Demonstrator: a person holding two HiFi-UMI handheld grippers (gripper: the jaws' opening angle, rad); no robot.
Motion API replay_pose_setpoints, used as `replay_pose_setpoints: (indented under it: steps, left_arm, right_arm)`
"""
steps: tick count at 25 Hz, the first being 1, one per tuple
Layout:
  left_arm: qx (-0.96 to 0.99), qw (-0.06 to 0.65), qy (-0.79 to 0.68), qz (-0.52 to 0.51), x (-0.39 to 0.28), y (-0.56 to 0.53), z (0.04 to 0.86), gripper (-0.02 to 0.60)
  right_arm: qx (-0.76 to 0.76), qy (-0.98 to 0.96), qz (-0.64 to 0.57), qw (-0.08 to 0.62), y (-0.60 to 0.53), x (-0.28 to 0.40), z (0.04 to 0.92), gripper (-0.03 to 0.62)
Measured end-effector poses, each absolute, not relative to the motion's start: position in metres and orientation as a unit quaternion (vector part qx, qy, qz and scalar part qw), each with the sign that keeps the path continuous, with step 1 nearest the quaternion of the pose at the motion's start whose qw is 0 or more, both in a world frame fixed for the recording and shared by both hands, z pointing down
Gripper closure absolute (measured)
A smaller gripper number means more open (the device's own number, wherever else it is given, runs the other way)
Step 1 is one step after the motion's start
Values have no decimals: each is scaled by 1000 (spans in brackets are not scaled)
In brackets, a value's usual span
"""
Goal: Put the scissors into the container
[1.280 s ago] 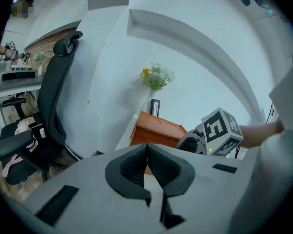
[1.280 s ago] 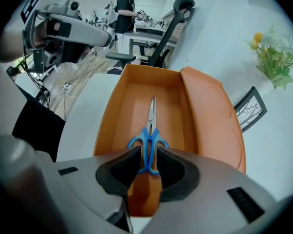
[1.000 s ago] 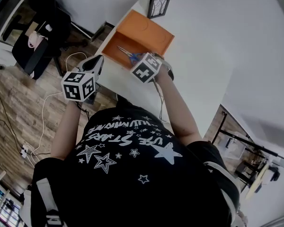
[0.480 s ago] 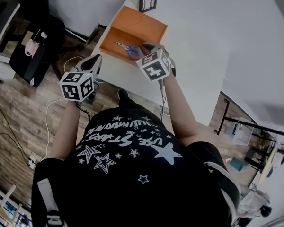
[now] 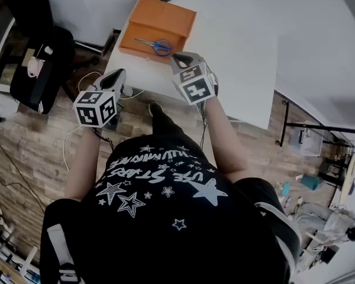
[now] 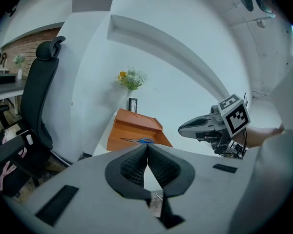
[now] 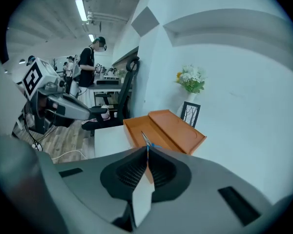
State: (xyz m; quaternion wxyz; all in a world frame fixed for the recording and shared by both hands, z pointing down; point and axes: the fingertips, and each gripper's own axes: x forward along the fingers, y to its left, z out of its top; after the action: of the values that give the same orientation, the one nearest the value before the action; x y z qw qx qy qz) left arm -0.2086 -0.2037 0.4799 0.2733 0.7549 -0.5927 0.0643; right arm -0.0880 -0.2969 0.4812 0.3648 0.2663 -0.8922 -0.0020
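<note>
Since the scissors [image 5: 155, 45] lie flat inside the orange container [image 5: 165, 18] on the white surface [image 5: 236, 70], the task reads as done — nothing appears left but to stand clear.

Right tool [image 5: 177, 57]: jaws pressed together, nothing between them, held just short of the container's near edge.

Left tool [image 5: 119, 76]: jaws likewise together and empty, by the surface's near corner, apart from the container.

Scissors — blue handles toward the right tool, blades pointing away to the left.
</note>
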Motion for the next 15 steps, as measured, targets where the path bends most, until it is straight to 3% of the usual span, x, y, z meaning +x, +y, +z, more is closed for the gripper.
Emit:
replay_pose_setpoints:
  steps: [15]
  left_arm:
    - [813,268,-509,90,-135,-149,485,563]
  right_arm:
    - [384,-877,47,284,-199,3,467,549]
